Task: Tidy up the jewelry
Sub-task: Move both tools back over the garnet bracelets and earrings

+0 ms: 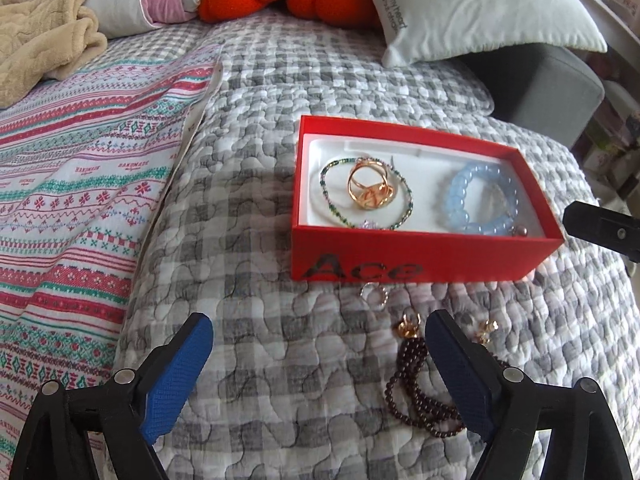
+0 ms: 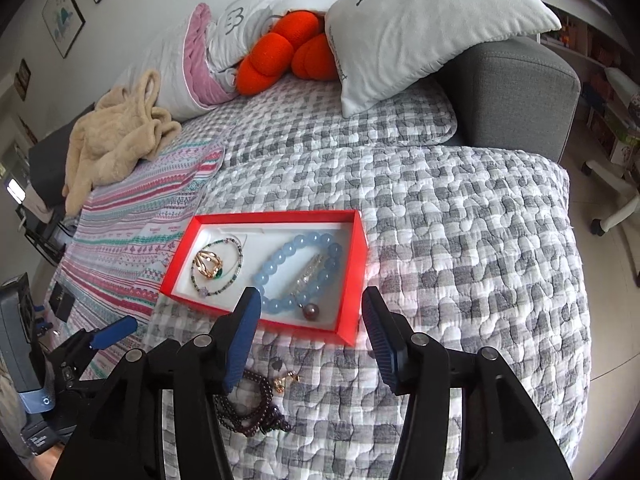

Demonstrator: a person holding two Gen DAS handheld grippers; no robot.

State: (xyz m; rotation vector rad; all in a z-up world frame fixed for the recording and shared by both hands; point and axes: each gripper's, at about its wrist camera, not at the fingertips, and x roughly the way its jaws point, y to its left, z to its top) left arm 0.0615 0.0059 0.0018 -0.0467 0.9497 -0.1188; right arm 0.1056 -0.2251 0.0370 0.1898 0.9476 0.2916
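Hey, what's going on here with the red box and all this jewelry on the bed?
A person with a handheld tool in each hand is sorting jewelry into a red box on a checked quilt. Inside lie a blue bead bracelet, a thin green beaded bracelet and gold rings. A dark bead strand, gold earrings and a small silver ring wait outside in front. The left tool and right tool are both open, holding nothing.

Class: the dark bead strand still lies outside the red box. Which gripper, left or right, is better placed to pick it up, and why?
Probably left: the left gripper is open, with the dark bead strand at its right fingertip. The right gripper points toward the red box.
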